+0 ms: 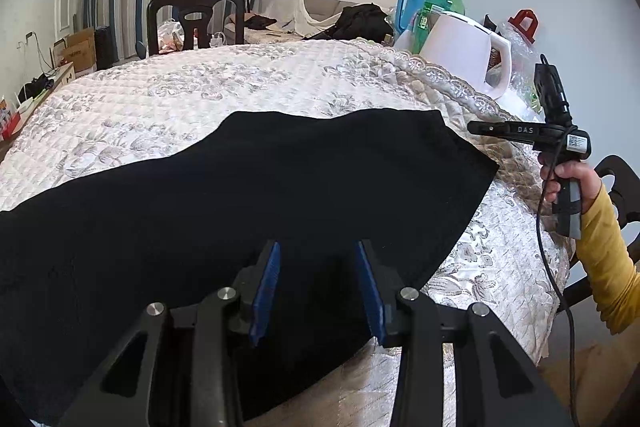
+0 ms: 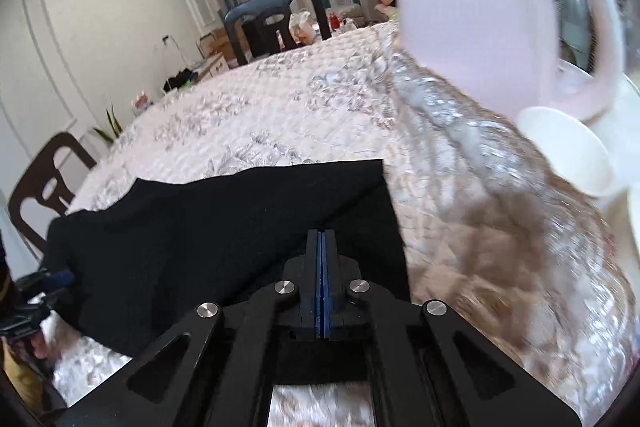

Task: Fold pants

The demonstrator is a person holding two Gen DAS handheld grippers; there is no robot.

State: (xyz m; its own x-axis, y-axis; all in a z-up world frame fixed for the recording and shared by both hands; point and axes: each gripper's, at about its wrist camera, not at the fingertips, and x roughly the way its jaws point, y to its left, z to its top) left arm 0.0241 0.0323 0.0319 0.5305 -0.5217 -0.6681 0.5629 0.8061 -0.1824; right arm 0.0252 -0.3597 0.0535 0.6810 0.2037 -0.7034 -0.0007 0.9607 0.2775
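The black pants (image 1: pixel 248 195) lie flat across a quilted floral tablecloth (image 1: pixel 192 87). My left gripper (image 1: pixel 318 251) is open just above the near part of the pants, its blue pads apart with nothing between them. My right gripper (image 1: pixel 476 127) shows in the left wrist view, held in the air beyond the pants' right edge, and looks shut. In the right wrist view the pants (image 2: pixel 224 223) lie ahead and to the left. The right gripper (image 2: pixel 322 235) has its blue pads pressed together with no cloth between them, above the pants' right end.
A pink kettle (image 1: pixel 468 55) stands at the table's right side, close to the right gripper (image 2: pixel 492 7). A white cup (image 2: pixel 568 151) sits beside it. Green and blue bottles (image 1: pixel 436 7) stand behind. Dark chairs (image 1: pixel 196 19) stand around the table (image 2: pixel 36 183).
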